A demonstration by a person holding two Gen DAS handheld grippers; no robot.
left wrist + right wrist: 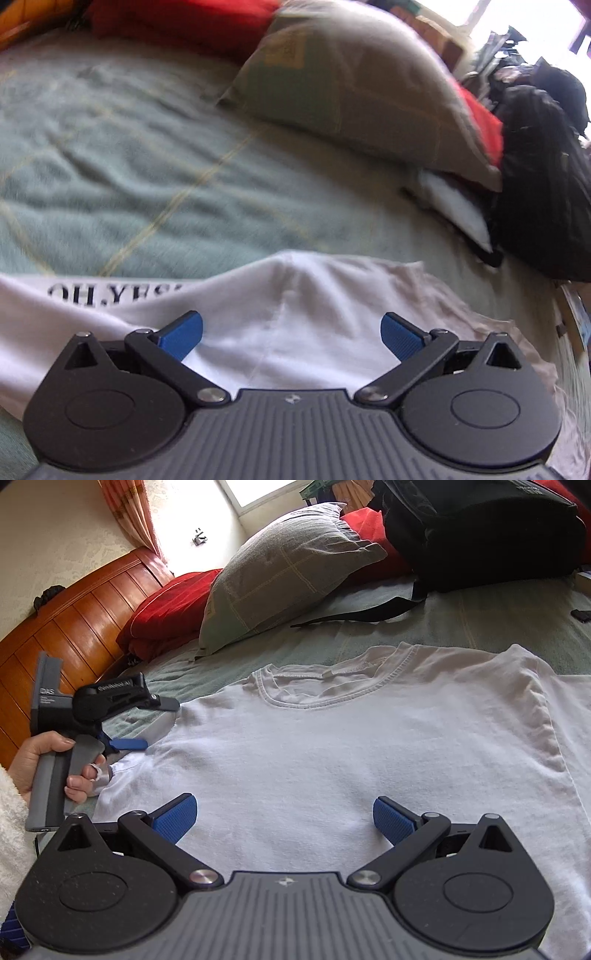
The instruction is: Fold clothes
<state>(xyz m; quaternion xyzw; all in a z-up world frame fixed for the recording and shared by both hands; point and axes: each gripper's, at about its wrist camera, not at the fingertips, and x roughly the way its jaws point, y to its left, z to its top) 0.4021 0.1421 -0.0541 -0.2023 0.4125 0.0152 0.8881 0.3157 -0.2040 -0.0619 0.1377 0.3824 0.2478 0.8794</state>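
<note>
White T-shirt (332, 746) lies flat on the bed (480, 627), front up, collar at the far side, body spread w/ the hem end toward the near edge. Right claw (284, 819) hovers just over the shirt's mid-chest, blue pads wide apart, nothing between them. Left claw (291, 334), in its own view, also spread wide, empty, w/ white cloth right under and ahead of it; black lettering (114, 293) shows at the near left on the fabric. From the right wrist view the left claw (129, 744) sits at the shirt's left sleeve (122, 771), a hand (48, 764) gripping its handle; whether a pad touches the cloth, can't tell. Far side: grey pillow (280, 579) leaning on red pillows (173, 605), black backpack (480, 531) at far right, wooden headboard (74, 616) at left.
</note>
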